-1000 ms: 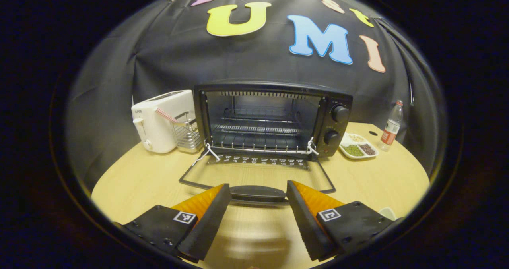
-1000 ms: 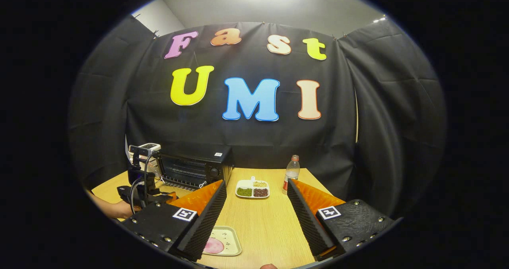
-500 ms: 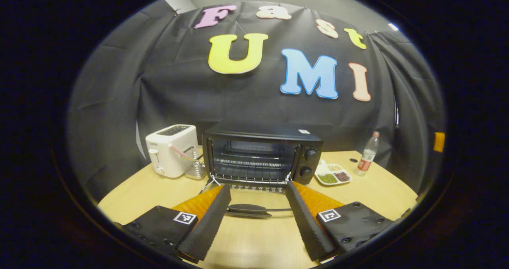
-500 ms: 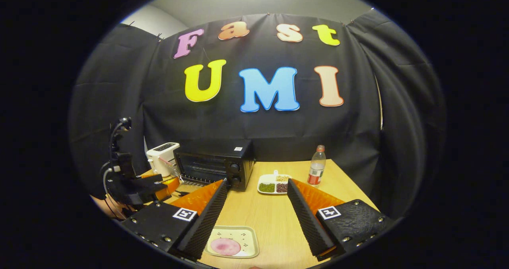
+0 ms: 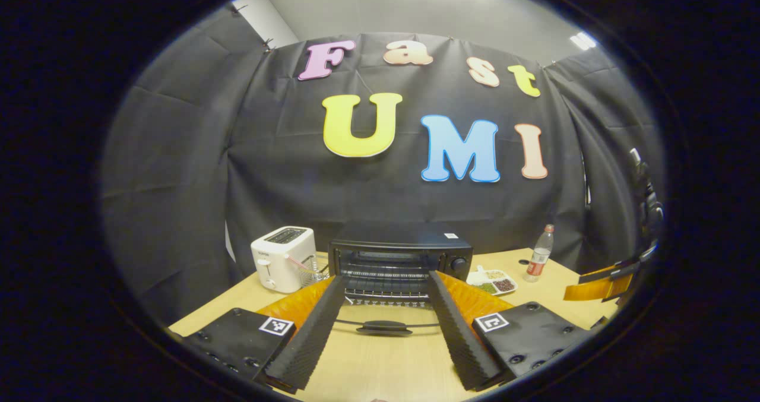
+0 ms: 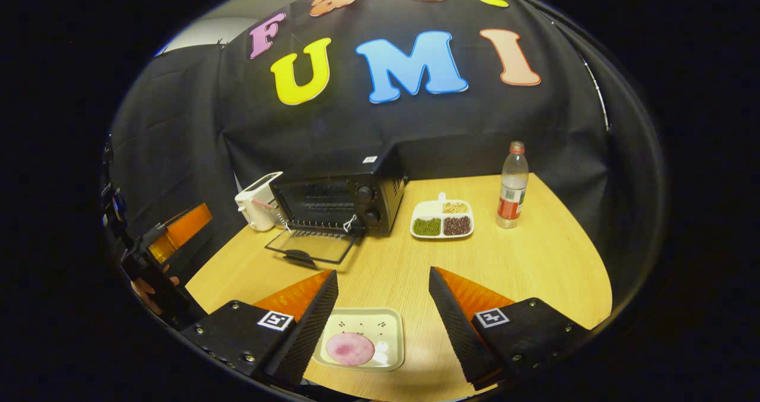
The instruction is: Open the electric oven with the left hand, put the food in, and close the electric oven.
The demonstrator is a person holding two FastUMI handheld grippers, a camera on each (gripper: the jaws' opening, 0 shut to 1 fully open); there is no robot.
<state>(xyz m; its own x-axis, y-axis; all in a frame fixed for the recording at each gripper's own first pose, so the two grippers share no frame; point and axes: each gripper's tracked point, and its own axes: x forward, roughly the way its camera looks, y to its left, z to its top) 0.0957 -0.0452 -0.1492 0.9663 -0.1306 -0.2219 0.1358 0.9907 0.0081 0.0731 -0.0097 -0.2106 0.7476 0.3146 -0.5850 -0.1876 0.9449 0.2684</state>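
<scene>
On the table [image 6: 534,259] in the right gripper view, going left to right: a white toaster [image 6: 256,201] stands at the far left edge, just beside the electric oven [image 6: 338,197]. The oven's glass door [image 6: 312,246] is folded down flat onto the tabletop, its handle [image 6: 300,257] toward the near side, so the cavity is open and the opening step looks done. Right of the oven lies a divided dish [image 6: 442,218] of beans, then a bottle [image 6: 512,185] near the far right edge.

The left gripper [image 5: 385,331] hangs back from the door handle with its jaws apart and nothing between them, probably to clear the way. The right gripper [image 6: 383,325] hovers over the near edge, jaws spread and empty, just behind the tray [image 6: 392,334] with the pink food [image 6: 350,348] on it, seemingly lining up for a pick.

The tray's long axis runs left to right along the near edge, roughly parallel to the oven mouth; it sits well apart from the oven.
</scene>
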